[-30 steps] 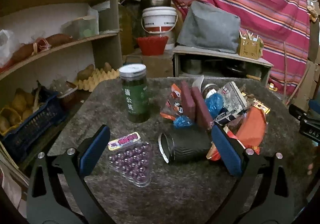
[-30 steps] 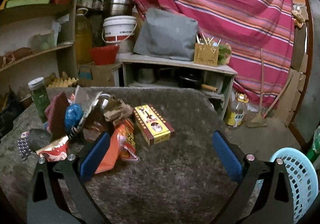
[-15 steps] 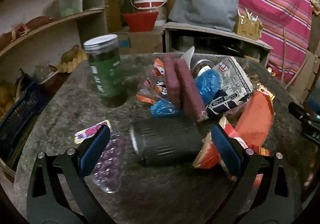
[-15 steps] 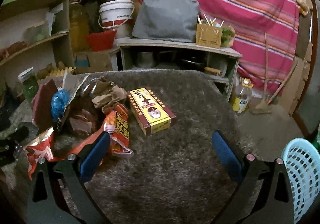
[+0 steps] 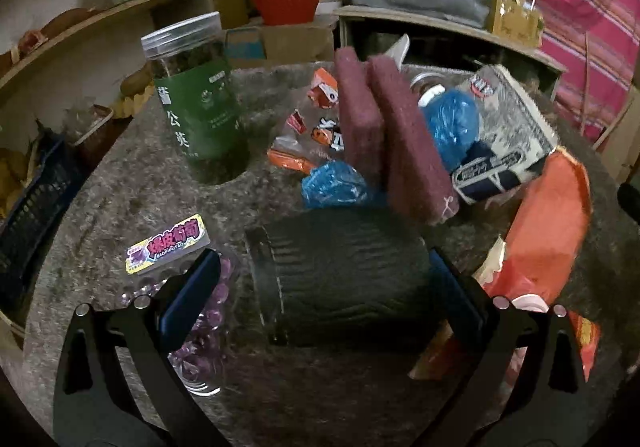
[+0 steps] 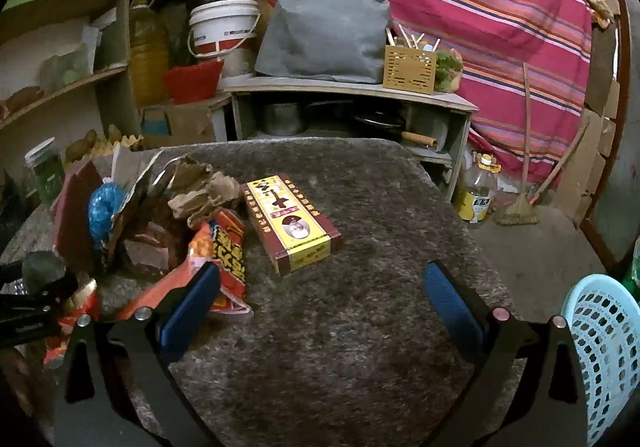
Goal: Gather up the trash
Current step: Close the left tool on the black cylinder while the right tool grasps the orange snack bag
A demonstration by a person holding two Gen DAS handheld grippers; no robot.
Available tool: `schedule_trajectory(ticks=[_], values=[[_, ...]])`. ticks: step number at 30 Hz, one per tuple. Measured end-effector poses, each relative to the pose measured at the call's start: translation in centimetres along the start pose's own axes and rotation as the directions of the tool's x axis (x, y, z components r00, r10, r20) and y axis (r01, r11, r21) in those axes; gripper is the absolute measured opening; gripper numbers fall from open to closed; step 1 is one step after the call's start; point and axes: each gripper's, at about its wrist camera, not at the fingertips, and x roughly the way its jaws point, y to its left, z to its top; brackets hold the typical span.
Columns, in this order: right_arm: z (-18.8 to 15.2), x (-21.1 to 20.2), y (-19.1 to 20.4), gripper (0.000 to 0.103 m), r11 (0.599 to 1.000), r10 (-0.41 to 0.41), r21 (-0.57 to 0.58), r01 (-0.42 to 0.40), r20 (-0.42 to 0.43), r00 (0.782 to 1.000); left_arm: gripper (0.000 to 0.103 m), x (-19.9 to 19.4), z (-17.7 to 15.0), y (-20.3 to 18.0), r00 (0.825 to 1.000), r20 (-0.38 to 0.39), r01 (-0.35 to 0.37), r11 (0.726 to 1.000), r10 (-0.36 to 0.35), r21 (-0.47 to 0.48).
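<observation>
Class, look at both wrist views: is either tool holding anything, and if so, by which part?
Nothing is held. The left tool is open, its fingers either side of the dark ribbed cylindrical cup lying on its side. The right tool is open over bare grey mat.

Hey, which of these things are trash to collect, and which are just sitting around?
Likely trash:
dark ribbed cup, lying between the open left tongs
orange snack wrapper
blue crumpled plastic
laundry-style basket, probably the bin

Just lying about:
green jar
white bucket
grey cushion
</observation>
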Motion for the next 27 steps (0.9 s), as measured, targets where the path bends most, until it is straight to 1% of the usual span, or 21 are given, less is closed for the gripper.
schedule_trajectory(ticks=[3, 5, 8, 9, 10, 12, 16, 21, 24, 27], values=[[-0.1, -0.1, 0.2, 0.099, 1.000, -0.004, -0.009, 0.004, 0.004, 1.000, 0.098, 0.0, -0.1, 0.1, 1.000, -0.007, 0.007, 1.000, -0.007, -0.008], [-0.1, -0.2, 0.4, 0.099, 1.000, -0.011, -0.017, 0.011, 0.008, 1.000, 0.095, -0.2, -0.1, 0.3, 1.000, -0.001, 0.023, 1.000, -0.023, -0.019], [-0.2, -0.5, 0.9, 0.099, 0.998, -0.042, -0.036, 0.042, 0.019, 0.999, 0.082, -0.7, -0.2, 0.2, 0.999, 0.004, 0.051, 0.999, -0.051, -0.002], [-0.2, -0.6, 1.1, 0.099, 0.998, -0.049, -0.049, 0.050, 0.023, 0.999, 0.073, -0.9, -0.3, 0.0, 0.998, 0.006, 0.060, 0.998, -0.060, 0.004], [-0.2, -0.6, 1.4, 0.099, 0.997, -0.048, -0.061, 0.050, 0.023, 0.999, 0.072, -1.2, -0.5, -0.2, 0.998, 0.011, 0.061, 0.998, -0.061, 0.018], [-0.3, -0.8, 1.7, 0.099, 0.996, -0.044, -0.076, 0.045, 0.022, 0.999, 0.071, -1.8, -0.7, -0.5, 0.999, 0.030, 0.038, 0.998, -0.039, 0.046], [-0.6, -1.2, 2.4, 0.099, 0.995, -0.027, -0.099, 0.029, 0.021, 0.999, 0.071, -3.1, -0.9, -0.1, 0.998, 0.055, 0.025, 0.998, -0.029, 0.061], [-1.1, -1.3, 3.0, 0.099, 0.993, 0.014, -0.113, -0.013, 0.007, 1.000, 0.071, -5.1, -0.9, 2.0, 0.995, 0.100, 0.024, 0.999, -0.028, 0.033], [-1.3, -0.9, 3.4, 0.099, 0.992, 0.022, -0.127, -0.023, -0.012, 1.000, 0.071, -5.5, -0.8, 3.3, 0.993, 0.114, 0.022, 1.000, -0.023, 0.009], [-1.3, -0.4, 3.8, 0.095, 0.990, 0.024, -0.141, -0.028, -0.028, 0.999, 0.071, -5.9, -0.8, 4.7, 0.992, 0.121, 0.018, 1.000, -0.016, -0.021]])
